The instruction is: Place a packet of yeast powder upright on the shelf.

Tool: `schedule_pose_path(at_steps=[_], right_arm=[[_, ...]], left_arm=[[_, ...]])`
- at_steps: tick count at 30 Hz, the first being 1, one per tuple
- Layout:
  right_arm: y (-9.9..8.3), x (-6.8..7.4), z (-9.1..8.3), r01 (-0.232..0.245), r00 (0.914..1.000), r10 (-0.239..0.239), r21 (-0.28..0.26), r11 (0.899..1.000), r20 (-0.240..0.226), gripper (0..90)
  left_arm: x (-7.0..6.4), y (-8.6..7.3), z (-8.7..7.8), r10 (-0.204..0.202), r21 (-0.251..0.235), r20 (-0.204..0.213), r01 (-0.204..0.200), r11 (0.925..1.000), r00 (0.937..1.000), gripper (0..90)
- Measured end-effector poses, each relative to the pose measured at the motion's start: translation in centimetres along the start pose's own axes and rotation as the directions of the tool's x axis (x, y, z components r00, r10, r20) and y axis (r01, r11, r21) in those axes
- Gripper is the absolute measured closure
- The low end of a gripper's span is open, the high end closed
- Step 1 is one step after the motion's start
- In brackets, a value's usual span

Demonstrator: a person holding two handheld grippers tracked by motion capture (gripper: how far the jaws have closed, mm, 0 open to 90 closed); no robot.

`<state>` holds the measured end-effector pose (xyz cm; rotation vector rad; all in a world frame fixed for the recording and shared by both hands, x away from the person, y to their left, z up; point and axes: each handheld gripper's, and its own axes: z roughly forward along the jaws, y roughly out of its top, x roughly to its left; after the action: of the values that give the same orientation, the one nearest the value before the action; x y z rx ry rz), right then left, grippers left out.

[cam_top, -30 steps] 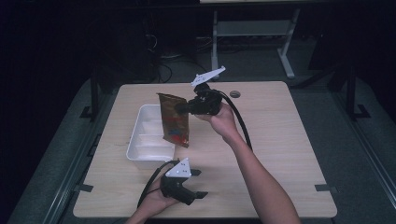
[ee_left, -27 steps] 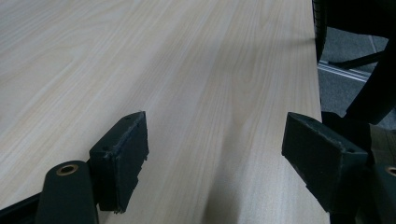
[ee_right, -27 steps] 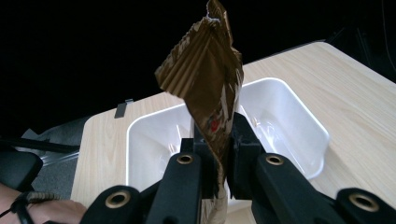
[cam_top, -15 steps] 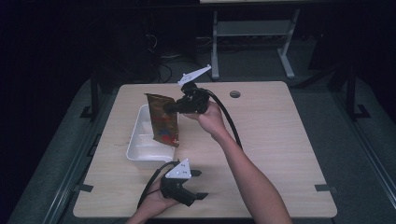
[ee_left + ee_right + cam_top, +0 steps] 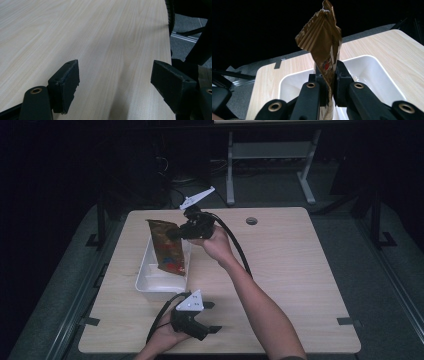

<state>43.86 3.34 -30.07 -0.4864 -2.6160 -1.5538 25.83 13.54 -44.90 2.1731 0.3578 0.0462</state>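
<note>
The right hand-held gripper point(image 5: 172, 234) is pinching a brown, shiny snack packet point(image 5: 168, 248) and holds it up over the white tray point(image 5: 145, 277). In the high view the packet hangs down with its low end over the tray, but it is hard to tell if it touches the bottom. The left hand-held gripper point(image 5: 212, 316) rests low near the front edge of the counter point(image 5: 300, 270), with its jaws wide apart and nothing between them.

The packet could slip, in this writer's guess. The jaws squeeze only a narrow strip of it, and the wrapper looks thin and slick. If the hand tips or shakes, the packet might swing and slide out. It could also land on the rim of the tray and flop onto the counter, because it hangs close to the tray's right wall.

The right gripper view shows the pinch up close: the crinkled packet point(image 5: 325, 47) stands up between the two black jaws, with the tray point(image 5: 367, 62) behind it. The high view shows the whole counter and both arms. The left gripper view shows bare wood point(image 5: 95, 37) between the spread jaws.
</note>
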Motion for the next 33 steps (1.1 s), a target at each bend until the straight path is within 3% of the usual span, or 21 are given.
schedule_pose_path(at_steps=[14, 33], right_arm=[[-0.2, -1.1, 1.7, -0.018, 0.9998, 0.018, -0.002, 1.0, -0.003, 83.4], [-0.6, -1.4, 3.1, -0.027, 0.9996, 0.027, 0.016, 0.999, 0.005, 83.1]], left_arm=[[0.2, -0.1, -0.2, -0.004, -0.001, -0.007, 0.004, 1.0, 1.0, 22.4], [0.3, -0.1, -0.3, -0.006, -0.004, -0.004, 0.006, 1.0, 1.0, 22.2]])
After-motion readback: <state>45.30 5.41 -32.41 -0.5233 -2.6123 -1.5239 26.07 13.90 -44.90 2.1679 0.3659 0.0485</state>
